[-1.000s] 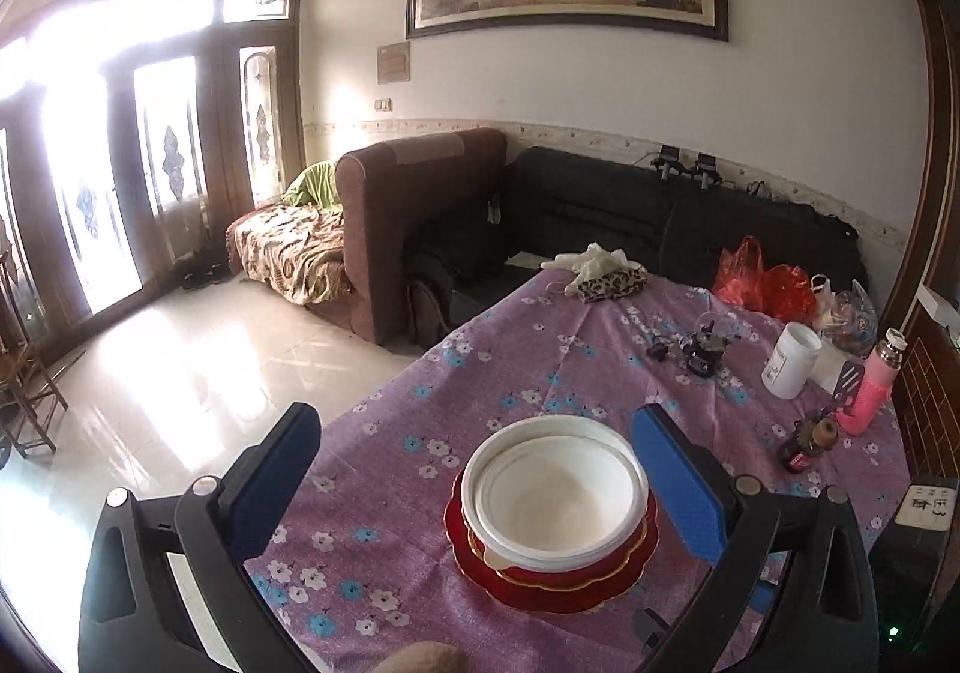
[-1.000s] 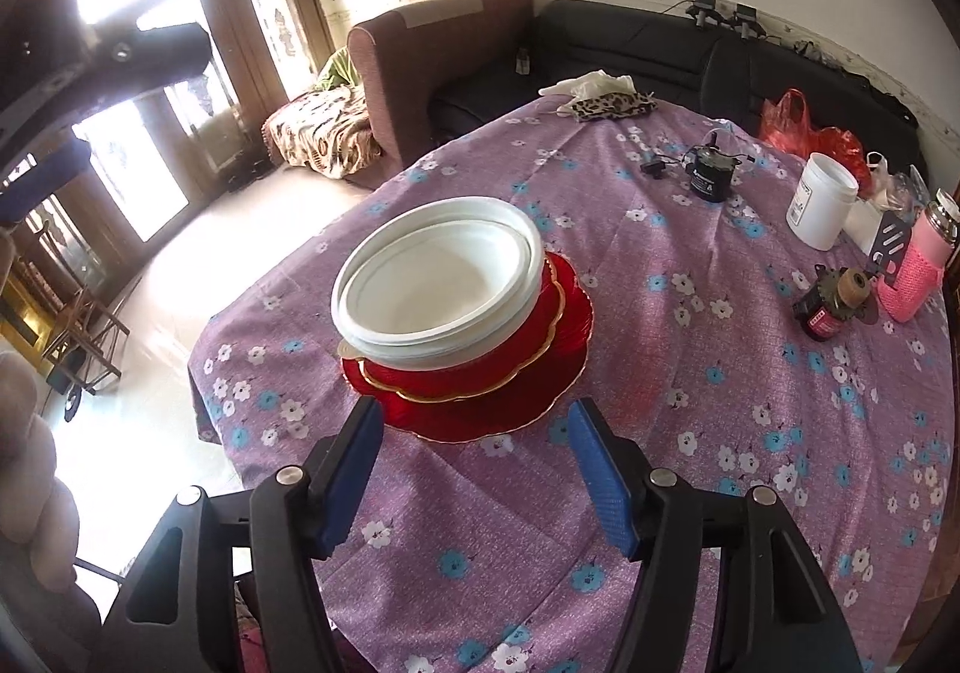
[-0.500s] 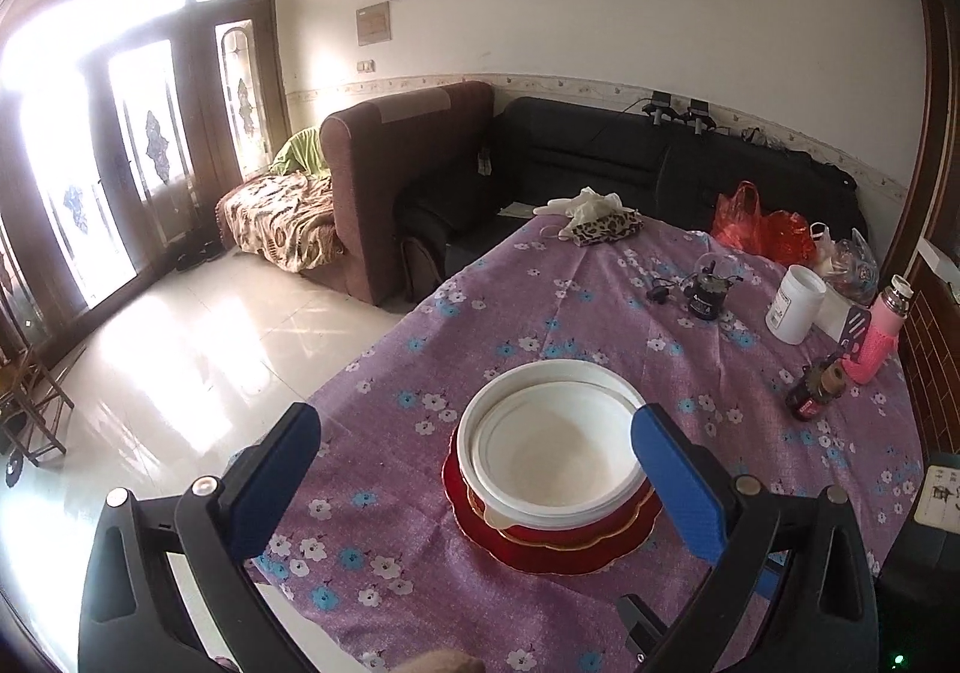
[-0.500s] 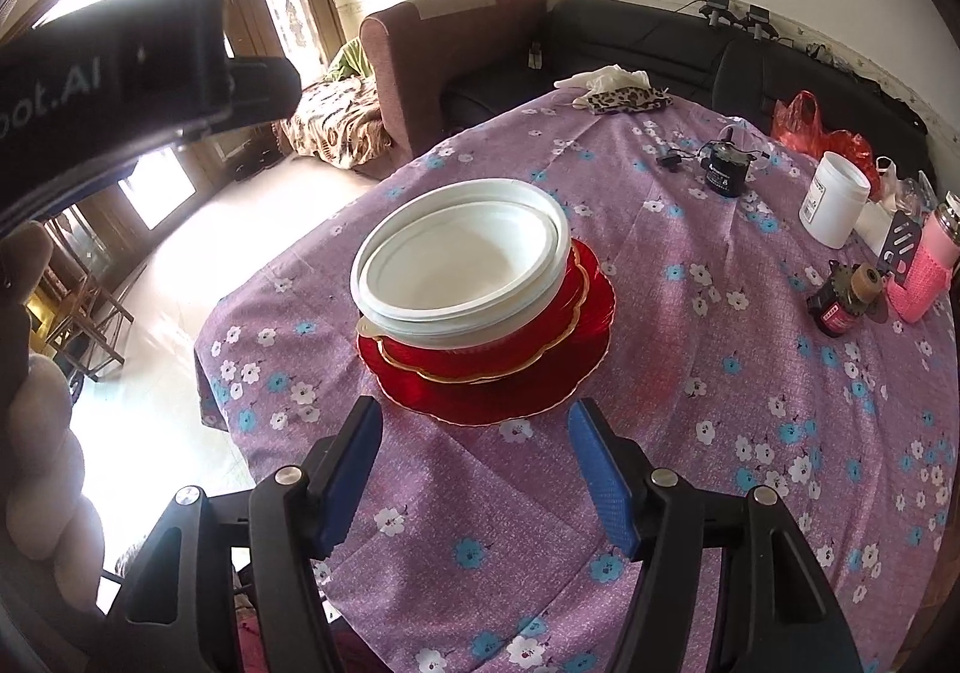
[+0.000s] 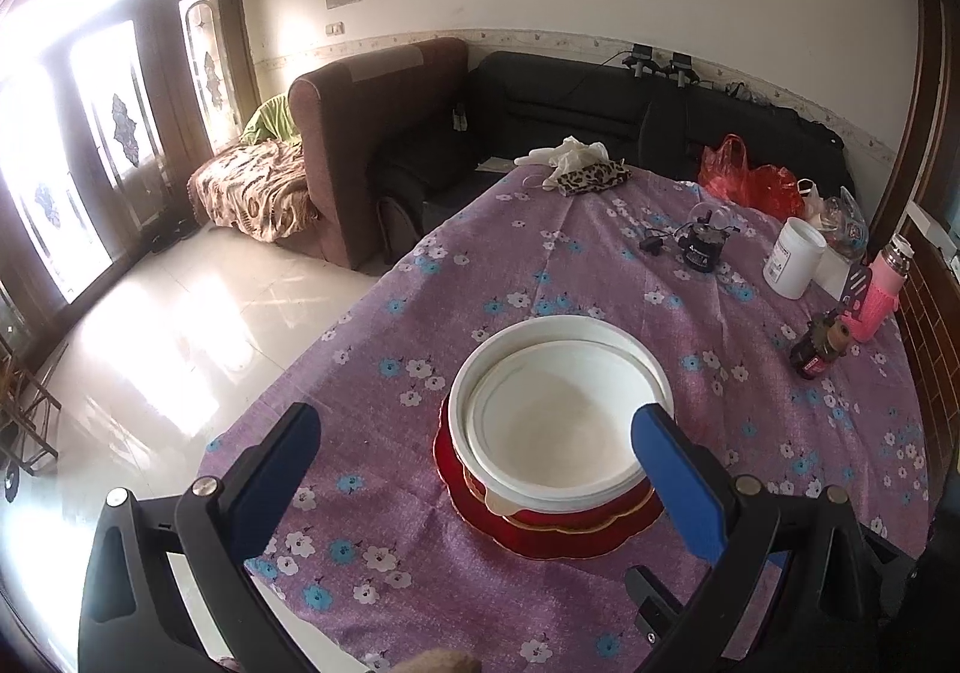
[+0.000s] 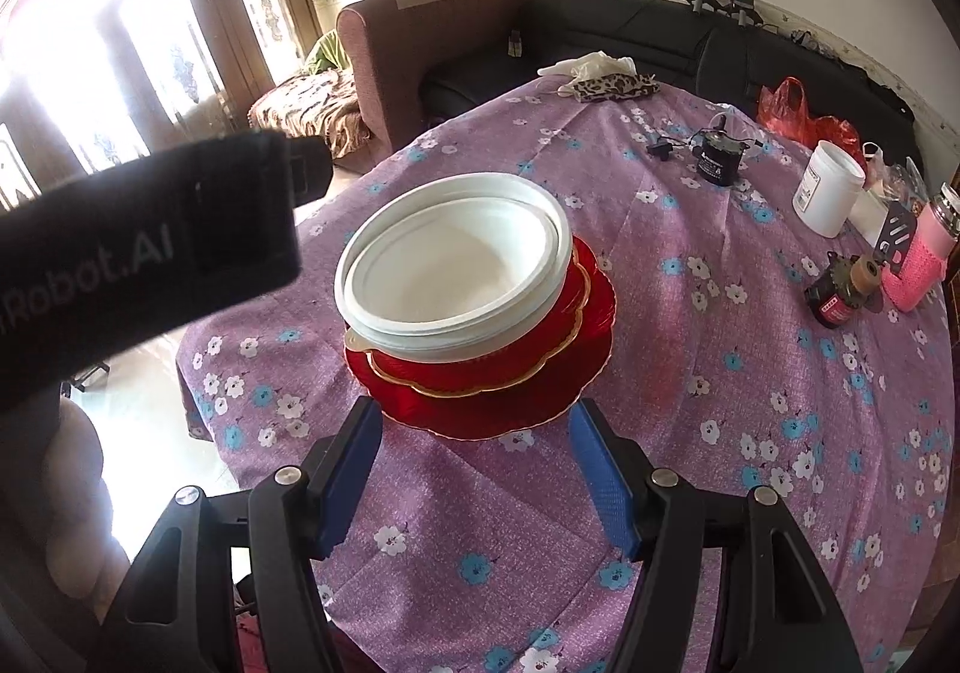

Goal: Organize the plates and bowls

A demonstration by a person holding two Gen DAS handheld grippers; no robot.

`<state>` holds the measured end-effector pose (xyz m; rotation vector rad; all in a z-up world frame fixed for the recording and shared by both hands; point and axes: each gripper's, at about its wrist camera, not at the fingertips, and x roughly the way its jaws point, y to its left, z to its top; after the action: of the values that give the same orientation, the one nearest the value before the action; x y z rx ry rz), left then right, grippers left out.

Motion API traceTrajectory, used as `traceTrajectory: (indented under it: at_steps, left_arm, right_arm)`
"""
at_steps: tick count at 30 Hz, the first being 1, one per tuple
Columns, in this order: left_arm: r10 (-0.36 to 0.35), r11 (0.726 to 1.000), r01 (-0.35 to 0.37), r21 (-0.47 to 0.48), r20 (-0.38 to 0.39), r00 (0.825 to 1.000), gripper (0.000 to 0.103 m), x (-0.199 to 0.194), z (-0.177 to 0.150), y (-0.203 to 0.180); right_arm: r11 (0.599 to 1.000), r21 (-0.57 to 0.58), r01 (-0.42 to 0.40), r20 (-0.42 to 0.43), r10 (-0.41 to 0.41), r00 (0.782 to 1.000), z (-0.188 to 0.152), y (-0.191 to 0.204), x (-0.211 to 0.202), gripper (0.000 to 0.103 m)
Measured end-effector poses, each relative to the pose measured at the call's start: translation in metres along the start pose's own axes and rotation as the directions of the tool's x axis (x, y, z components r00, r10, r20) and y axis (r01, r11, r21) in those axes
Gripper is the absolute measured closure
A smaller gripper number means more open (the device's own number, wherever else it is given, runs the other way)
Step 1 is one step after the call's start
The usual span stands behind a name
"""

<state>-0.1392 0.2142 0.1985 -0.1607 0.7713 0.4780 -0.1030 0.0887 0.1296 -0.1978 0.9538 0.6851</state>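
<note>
Left tongs [image 5: 474, 442] have sunk toward the white bowls [image 5: 561, 412], jaws wide.

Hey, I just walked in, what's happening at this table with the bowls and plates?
A person is holding a two-finger gripper in each hand over a table with a purple flowered cloth. Near its edge, white bowls sit nested on a stack of red plates. The left gripper is open, with one of its blue fingers in front of the bowls' rim. The right gripper is open just short of the plates. Neither is gripping anything. Jars and a pink bottle stand at the table's far side.
</note>
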Motion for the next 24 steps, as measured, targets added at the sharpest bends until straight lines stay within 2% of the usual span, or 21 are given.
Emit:
traceTrajectory:
  at_steps: [13,18,24]
  left_arm:
    - [-0.065,0.998,0.065,0.002,-0.105,0.992,0.000,0.032,-0.004,0.006]
    - [-0.072,0.997,0.070,-0.021,-0.154,0.985,0.000,0.046,-0.006,0.013]
    - [-0.064,0.998,0.062,-0.017,-0.163,0.985,0.000,0.051,-0.006,0.017]
  right_arm:
    - [0.998,0.031,0.061,-0.043,-0.060,0.997,0.016,-0.004,0.015,0.034]
    - [0.998,0.024,0.064,-0.060,-0.062,0.996,0.017,0.002,0.021,0.034]
    - [0.998,0.019,0.064,-0.072,-0.062,0.995,0.018,0.007,0.027,0.034]
